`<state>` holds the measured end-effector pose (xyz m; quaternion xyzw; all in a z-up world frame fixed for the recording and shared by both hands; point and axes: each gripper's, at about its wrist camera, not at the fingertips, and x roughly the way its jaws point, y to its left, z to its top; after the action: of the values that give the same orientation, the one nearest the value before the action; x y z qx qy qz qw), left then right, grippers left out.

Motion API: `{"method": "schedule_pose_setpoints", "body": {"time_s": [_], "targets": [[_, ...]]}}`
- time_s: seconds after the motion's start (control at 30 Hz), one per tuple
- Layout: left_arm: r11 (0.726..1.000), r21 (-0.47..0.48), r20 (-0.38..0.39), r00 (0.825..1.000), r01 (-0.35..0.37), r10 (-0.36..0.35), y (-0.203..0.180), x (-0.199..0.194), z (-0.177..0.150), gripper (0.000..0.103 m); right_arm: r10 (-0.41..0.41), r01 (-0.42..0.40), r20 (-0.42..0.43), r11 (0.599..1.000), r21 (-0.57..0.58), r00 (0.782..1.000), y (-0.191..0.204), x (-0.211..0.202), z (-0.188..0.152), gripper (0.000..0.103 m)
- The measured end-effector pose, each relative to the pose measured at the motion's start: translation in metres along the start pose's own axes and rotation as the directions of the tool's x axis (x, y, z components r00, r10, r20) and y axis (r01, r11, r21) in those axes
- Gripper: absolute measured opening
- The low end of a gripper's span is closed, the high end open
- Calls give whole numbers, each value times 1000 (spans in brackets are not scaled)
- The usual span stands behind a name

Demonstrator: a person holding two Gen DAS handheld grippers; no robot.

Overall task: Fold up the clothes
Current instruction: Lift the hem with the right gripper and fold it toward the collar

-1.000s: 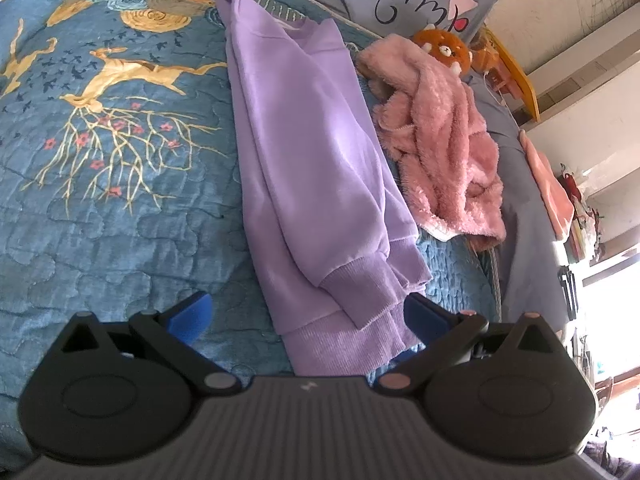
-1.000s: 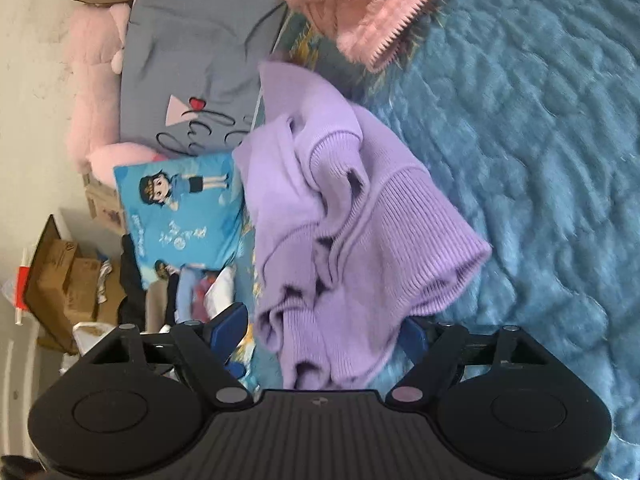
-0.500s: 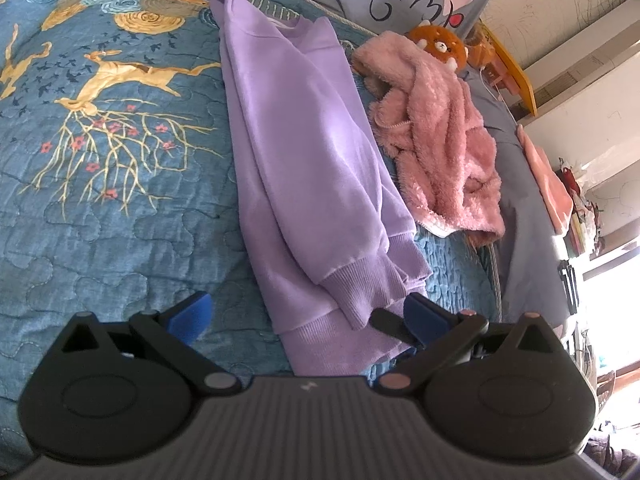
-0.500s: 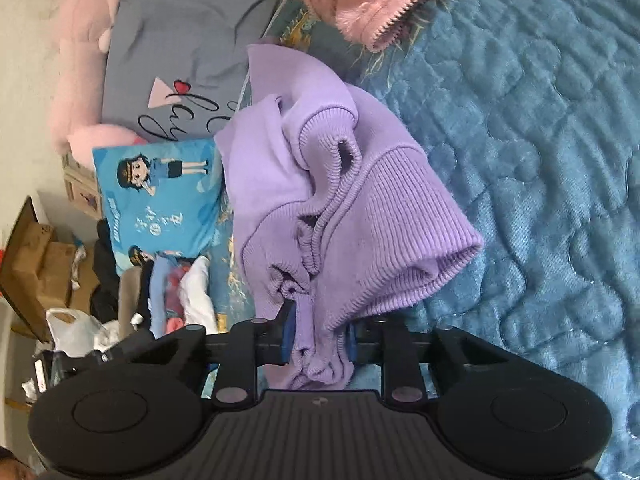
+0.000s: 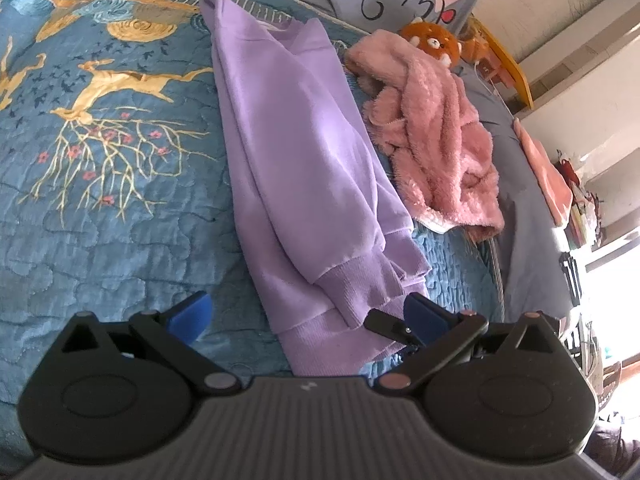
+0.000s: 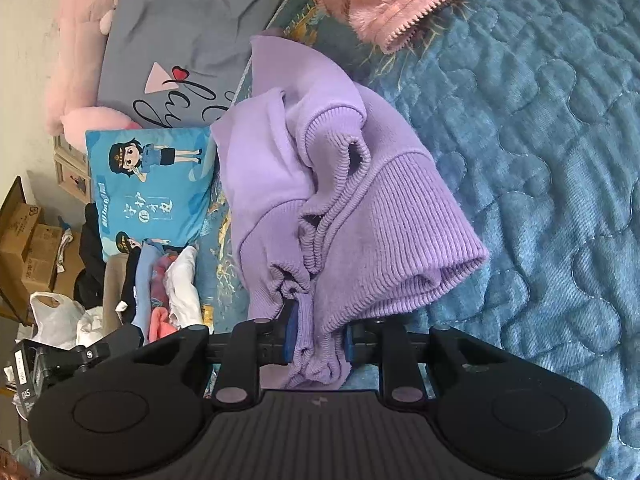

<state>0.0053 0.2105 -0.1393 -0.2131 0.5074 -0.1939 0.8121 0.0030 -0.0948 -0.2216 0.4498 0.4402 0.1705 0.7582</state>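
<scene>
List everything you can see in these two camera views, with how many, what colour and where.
purple sweatshirt: one, lilac, lying lengthwise on the bedspread, ribbed hem bunched at the near end
pink fleece jacket: one, pink, heaped beside the sweatshirt
bedspread: one, blue quilted with gold deer and tree
grey pillow: one, grey with script lettering, at the head of the bed
cartoon cushion: one, light blue, at the bed's edge
orange plush toy: one, behind the fleece jacket
cardboard boxes: several, brown, on the floor
left gripper: one, black with blue pads, open over the hem
right gripper: one, black, shut on the hem
</scene>
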Motion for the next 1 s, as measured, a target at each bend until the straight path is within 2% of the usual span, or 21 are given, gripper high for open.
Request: {"method": "schedule_pose_setpoints", "body": {"time_s": [0.43,0.73,0.83,0.93,1.0], "targets": [[1000,12,6,1000,-2,2,-1,-3,0,103,-17,17,-10,999,-45,1000,11,-2,5,19],[1000,-8,41,999,9,-9,3,-11,1,103,45,-44,7,991,-127,999,44,-14,21,17],[999,20,79,996,-42,40,-2,-16,2,103,35,-33,8,986,-162,999,53,-14,25,17],[986,99,132,984,-135,121,-16,-19,2,103,27,-26,5,984,-179,1000,57,-14,28,17],[976,151,133,981,-157,138,-25,-16,0,103,25,-24,2,984,-176,1000,56,-13,29,17]]}}
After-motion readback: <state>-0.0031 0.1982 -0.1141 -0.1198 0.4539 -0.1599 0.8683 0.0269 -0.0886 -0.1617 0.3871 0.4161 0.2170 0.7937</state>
